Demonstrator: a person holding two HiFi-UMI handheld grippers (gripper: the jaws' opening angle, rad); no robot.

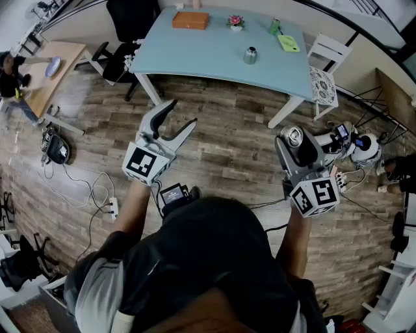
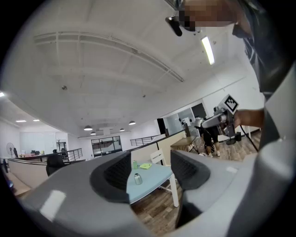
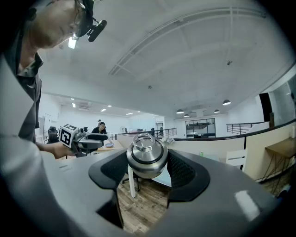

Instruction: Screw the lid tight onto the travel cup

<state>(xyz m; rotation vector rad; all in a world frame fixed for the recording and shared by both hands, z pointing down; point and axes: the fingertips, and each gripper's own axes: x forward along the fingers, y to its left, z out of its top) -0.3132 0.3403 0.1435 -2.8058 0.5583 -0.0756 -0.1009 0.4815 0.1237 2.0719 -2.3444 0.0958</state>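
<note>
right gripper (image 3: pixel 148 163) clamped on steel travel cup (image 3: pixel 147 157), lid (image 3: pixel 144 141) apparently on, left gripper (image 2: pixel 149 169) open, empty, well apart

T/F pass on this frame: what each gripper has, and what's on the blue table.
1. The right gripper is clamped on the steel travel cup. True.
2. The left gripper grips a lid. False: its jaws stand apart with nothing between them.
3. A small steel canister stands on the table. True.
4. The orange-brown box lies on the floor. False: it sits at the table's far edge.
5. Both grippers are over the table. False: both are over the wooden floor, short of the table.
</note>
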